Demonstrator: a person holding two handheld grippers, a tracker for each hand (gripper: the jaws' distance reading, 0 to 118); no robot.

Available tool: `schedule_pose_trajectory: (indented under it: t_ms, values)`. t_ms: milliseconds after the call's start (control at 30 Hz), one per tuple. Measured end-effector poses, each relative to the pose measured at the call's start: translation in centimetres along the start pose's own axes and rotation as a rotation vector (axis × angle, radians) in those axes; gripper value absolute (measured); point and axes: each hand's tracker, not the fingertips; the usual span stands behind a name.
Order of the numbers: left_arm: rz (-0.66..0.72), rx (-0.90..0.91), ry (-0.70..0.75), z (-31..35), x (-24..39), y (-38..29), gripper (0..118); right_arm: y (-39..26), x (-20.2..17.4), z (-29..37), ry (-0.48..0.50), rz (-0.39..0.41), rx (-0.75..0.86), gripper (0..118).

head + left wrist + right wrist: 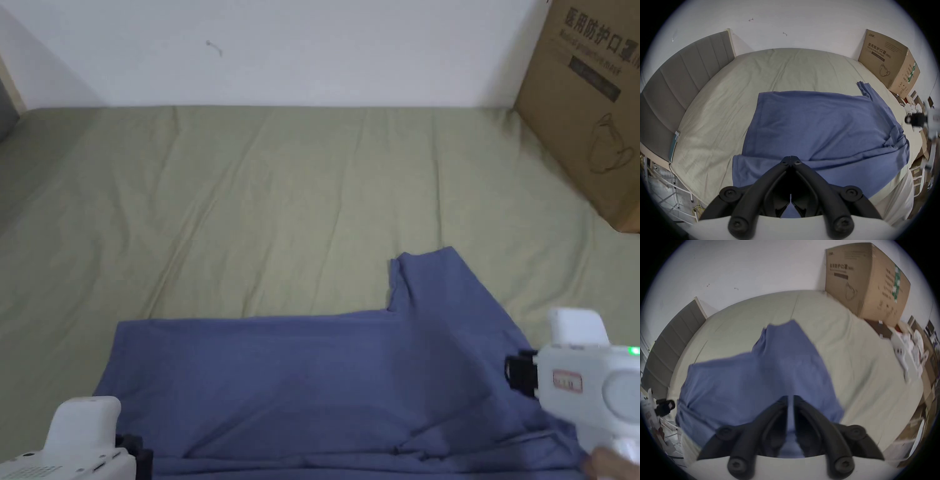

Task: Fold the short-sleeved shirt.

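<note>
A blue short-sleeved shirt (325,381) lies spread on the olive bed sheet (281,206), one sleeve (431,275) pointing to the far side. My left gripper (140,459) sits at the shirt's near left corner. In the left gripper view its jaws (791,157) are closed at the edge of a turned-over layer of the shirt (818,126). My right gripper (509,372) is at the shirt's right end. In the blurred right gripper view, blue cloth (753,382) fills the thin slit between its jaws (790,400).
A large cardboard box (587,106) stands at the bed's far right corner against the white wall. A grey padded headboard (680,78) borders the bed's left side. Boxes and white clutter (907,345) lie off the bed's right edge. Bare sheet stretches beyond the shirt.
</note>
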Motion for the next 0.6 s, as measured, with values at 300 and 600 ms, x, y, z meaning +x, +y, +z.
schedule_pose_trajectory:
  t_ms: [300, 600]
  values:
    - [0.028, -0.072, 0.019, -2.9, -0.4, 0.8, 0, 7.9, 5.0, -14.8, -0.08, -0.029, -0.248, 81]
    - [0.059, -0.08, 0.05, -2.7, -1.3, 0.8, 0, 7.9, 2.4, -13.1, -0.042, 0.036, -0.241, 2]
